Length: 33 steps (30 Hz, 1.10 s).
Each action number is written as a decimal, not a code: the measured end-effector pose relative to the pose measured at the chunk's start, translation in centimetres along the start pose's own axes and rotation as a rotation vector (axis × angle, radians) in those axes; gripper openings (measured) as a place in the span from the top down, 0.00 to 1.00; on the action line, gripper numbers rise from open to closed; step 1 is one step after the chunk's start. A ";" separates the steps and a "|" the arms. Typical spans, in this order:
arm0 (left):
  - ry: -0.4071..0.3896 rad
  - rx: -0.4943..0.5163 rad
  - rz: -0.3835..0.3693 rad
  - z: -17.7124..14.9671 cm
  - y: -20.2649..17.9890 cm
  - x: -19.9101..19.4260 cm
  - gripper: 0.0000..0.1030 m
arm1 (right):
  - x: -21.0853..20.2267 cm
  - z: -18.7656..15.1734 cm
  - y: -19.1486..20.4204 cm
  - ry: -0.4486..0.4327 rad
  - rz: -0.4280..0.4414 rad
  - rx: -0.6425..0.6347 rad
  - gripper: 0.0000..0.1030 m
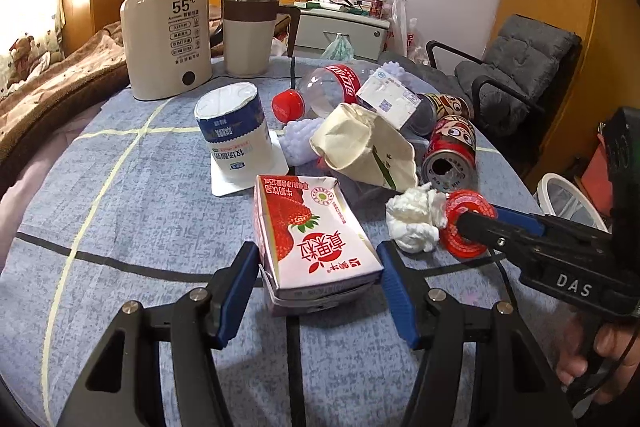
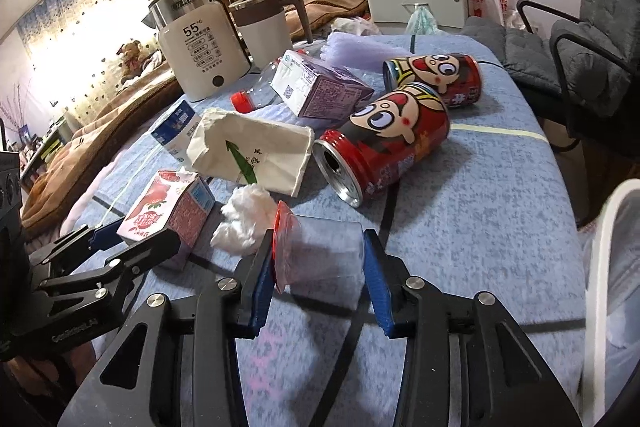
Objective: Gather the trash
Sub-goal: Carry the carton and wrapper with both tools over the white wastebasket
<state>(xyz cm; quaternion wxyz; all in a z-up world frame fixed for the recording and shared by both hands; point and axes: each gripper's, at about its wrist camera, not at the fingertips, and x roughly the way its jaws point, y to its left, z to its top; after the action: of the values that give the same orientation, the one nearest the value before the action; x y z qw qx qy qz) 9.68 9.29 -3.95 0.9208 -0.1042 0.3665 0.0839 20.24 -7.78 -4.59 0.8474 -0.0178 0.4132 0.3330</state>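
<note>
Left wrist view: low over the near edge of the blue tablecloth [image 1: 120,187], tilted down and forward, close on the strawberry carton [image 1: 312,239]; kettle [image 1: 168,39] far back. Right wrist view: same tilt, from further right, close on a clear cup [image 2: 324,259]. Shared ground — carton [image 2: 168,215], tissue wad [image 2: 246,219], red cans, kettle [image 2: 204,55] — and each view catches the other gripper at its edge.

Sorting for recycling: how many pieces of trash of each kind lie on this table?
Red cans: 2
Drink cartons: 2
Clear bottle: 1
Yogurt tub: 1
Paper bag: 1
Tissue wad: 1
Red-lidded clear cup: 1
Total: 9
</note>
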 end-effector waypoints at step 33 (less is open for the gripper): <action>-0.112 0.128 -0.210 1.9 -8.9 -5.4 0.42 | -12.4 -4.4 -7.0 -0.158 -0.152 0.176 0.59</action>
<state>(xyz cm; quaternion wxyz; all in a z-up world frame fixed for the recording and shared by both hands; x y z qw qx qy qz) 9.09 0.72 2.31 0.9482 -0.0782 0.3062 -0.0307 15.88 -21.40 -0.34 0.8984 0.0516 0.3700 0.2308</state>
